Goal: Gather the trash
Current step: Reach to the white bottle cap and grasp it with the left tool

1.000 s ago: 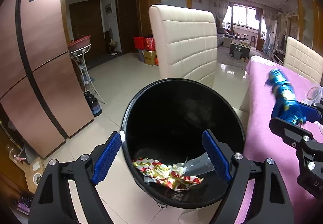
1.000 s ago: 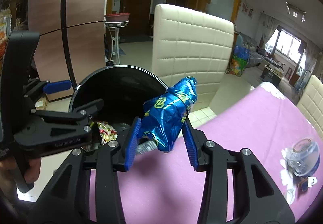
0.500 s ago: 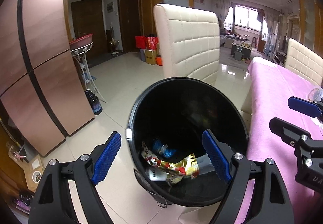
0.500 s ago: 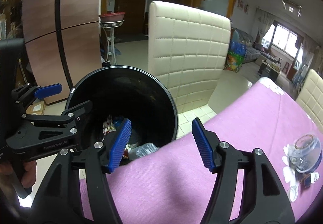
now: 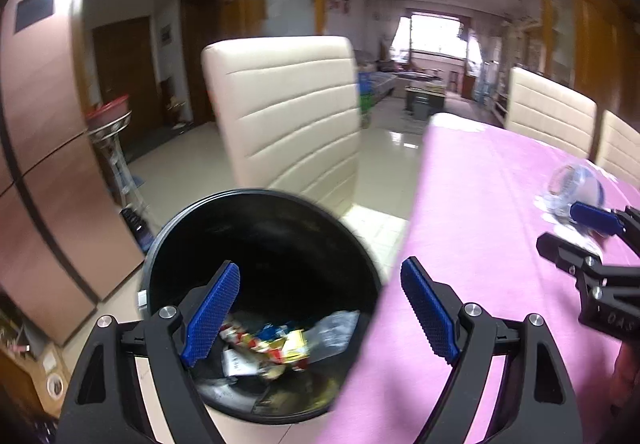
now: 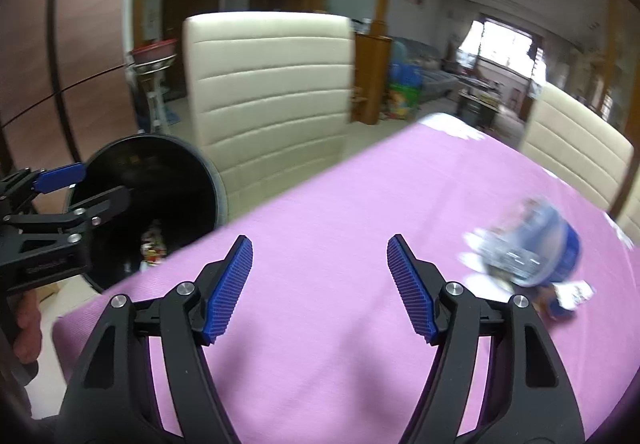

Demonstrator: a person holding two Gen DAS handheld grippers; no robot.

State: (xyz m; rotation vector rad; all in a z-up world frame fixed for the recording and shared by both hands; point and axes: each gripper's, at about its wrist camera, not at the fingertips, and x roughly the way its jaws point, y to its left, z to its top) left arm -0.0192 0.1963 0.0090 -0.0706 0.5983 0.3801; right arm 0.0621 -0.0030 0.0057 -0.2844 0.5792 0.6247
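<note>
Trash, a crumpled clear-and-blue plastic cup (image 6: 532, 252), lies on the pink-clothed table (image 6: 320, 203) ahead-right of the empty right gripper (image 6: 320, 284), its jaws opening for pickup. Left gripper (image 5: 320, 308), spread and empty, hovers over the round black bin (image 5: 260, 236).

The bin (image 5: 168, 244) just ahead of the left gripper (image 5: 320, 312) looks like glossy black plastic; the wrappers (image 5: 276, 344) inside are shiny crinkled foil and clear film. Both grippers have matt black plastic arms, ribbed blue pads (image 6: 230, 290) and bright metal screws. Under the right gripper (image 6: 320, 290) lies matt pink cloth (image 6: 340, 211). The chair (image 6: 268, 83) beyond is smooth cream leather; the floor (image 5: 188, 151) is glossy tile.
</note>
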